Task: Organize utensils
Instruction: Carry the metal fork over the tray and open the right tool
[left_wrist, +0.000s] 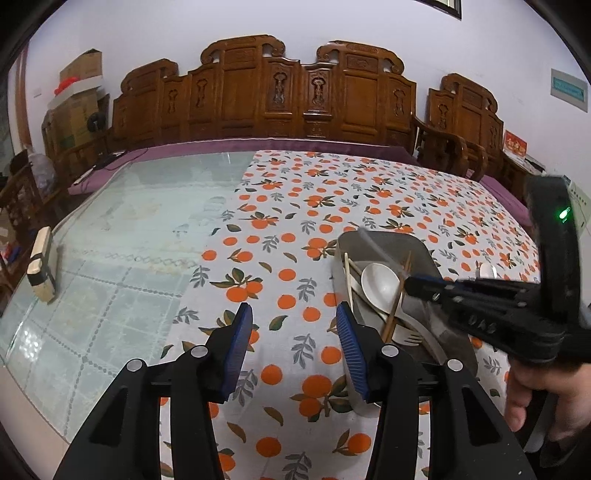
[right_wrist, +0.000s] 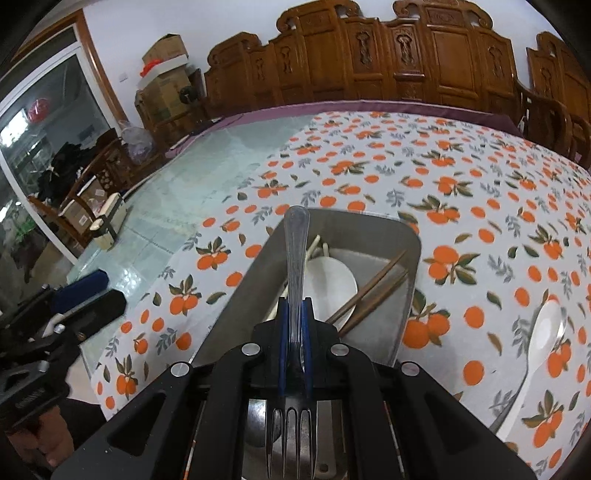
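A metal tray (right_wrist: 369, 229) lies on the orange-print tablecloth and holds a white spoon (right_wrist: 332, 280), brown chopsticks (right_wrist: 373, 291) and pale chopsticks. My right gripper (right_wrist: 295, 304) hovers over the tray's near end, shut on a metal fork (right_wrist: 297, 251); the handle points away and the tines point back at the camera. In the left wrist view the tray (left_wrist: 384, 236) sits just right of my left gripper (left_wrist: 293, 308), which stands open over bare cloth with nothing between its pads. There the right gripper (left_wrist: 413, 286) comes in from the right, held by a hand. A second white spoon (right_wrist: 543, 339) lies on the cloth right of the tray.
The left part of the table is bare glass (left_wrist: 129, 229). A small wooden block with a dark band (left_wrist: 42, 262) stands near its left edge. Carved wooden benches (left_wrist: 266, 96) line the far side, with boxes stacked in the far left corner.
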